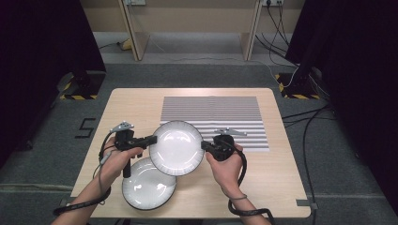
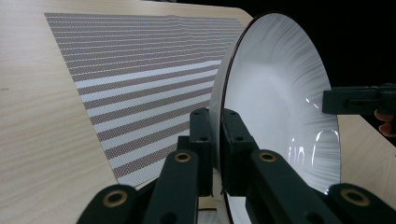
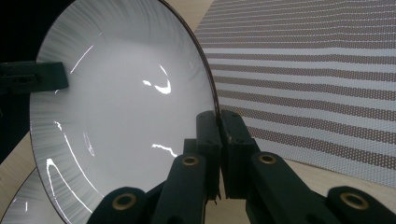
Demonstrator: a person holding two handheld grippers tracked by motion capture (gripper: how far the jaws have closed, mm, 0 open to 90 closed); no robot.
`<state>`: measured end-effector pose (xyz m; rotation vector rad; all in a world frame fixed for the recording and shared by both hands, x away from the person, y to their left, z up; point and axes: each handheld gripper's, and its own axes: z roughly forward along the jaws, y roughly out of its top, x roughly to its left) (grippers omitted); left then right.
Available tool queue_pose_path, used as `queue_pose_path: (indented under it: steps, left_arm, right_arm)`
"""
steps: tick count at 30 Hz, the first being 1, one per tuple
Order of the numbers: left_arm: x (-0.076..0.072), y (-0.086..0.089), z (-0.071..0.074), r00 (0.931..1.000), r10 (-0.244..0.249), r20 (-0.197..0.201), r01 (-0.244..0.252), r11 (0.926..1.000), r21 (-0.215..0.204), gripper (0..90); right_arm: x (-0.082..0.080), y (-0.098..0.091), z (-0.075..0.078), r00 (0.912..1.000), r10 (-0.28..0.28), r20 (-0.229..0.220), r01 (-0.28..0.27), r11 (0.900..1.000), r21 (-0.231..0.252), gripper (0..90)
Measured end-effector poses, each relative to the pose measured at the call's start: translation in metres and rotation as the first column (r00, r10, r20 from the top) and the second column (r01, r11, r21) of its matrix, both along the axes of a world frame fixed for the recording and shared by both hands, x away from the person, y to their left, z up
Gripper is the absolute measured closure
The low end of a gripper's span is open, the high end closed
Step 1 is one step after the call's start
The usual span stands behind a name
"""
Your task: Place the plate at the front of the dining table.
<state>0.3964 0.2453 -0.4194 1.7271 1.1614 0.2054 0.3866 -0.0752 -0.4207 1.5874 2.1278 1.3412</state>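
Observation:
A white plate [image 1: 176, 147] with a dark rim and grey ribbed border hangs tilted above the table, held on two sides. My left gripper [image 1: 152, 139] is shut on its left rim, and my right gripper [image 1: 205, 145] is shut on its right rim. In the left gripper view the jaws [image 2: 217, 121] pinch the plate's edge [image 2: 280, 107], with the other gripper's tip [image 2: 327, 101] on the far rim. The right gripper view shows its jaws [image 3: 217, 116] clamped on the rim of the plate [image 3: 126, 107]. A second, matching plate [image 1: 149, 187] lies flat on the table below, partly under the held one.
A striped grey-and-white mat [image 1: 211, 112] covers the far middle of the light wooden table [image 1: 277, 187]. Cables trail from both grippers over the front edge. Dark stands and floor cables surround the table.

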Motion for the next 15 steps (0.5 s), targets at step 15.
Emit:
queue_pose_path:
  steps: [15]
  left_arm:
    - [0.014, -0.012, 0.005, 0.9999, -0.01, 0.011, 0.01, 0.9998, 0.019, 84.5]
  right_arm:
    - [0.006, -0.01, 0.003, 0.9995, -0.03, 0.003, 0.03, 0.9995, 0.004, 87.6]
